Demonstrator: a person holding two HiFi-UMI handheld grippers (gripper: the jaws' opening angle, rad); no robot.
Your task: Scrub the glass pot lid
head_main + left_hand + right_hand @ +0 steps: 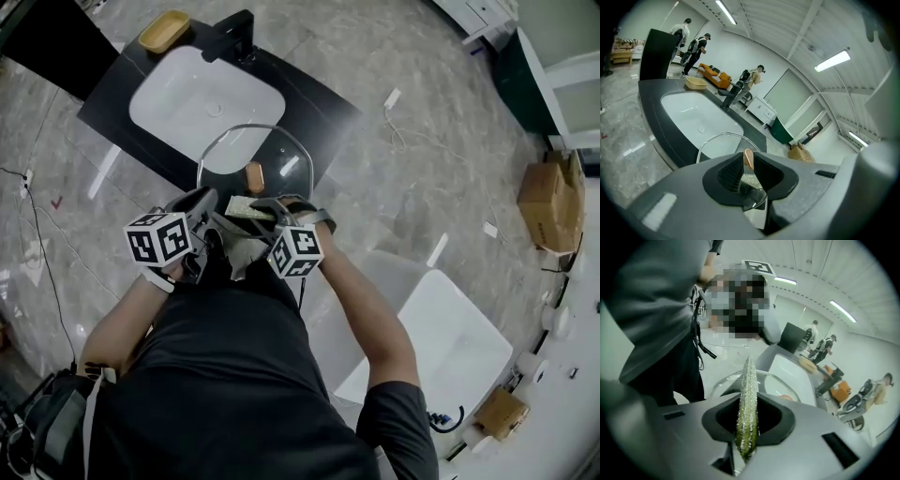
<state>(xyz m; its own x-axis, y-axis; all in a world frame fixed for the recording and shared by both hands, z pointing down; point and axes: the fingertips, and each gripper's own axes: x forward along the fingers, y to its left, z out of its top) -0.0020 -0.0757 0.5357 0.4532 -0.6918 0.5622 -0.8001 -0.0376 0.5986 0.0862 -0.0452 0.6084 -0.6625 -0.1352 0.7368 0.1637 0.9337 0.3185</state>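
Left gripper [747, 165] fingers clamped on glass pot lid [272, 152] rim; lid sits over sink [183, 98] near edge. Right gripper [747, 414] fingers pinch scouring pad [748, 390], on lid's side away from sink.

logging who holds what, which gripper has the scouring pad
The right gripper: its jaws pinch the green scouring pad edge-on, whereas the left gripper clamps the glass pot lid's rim.
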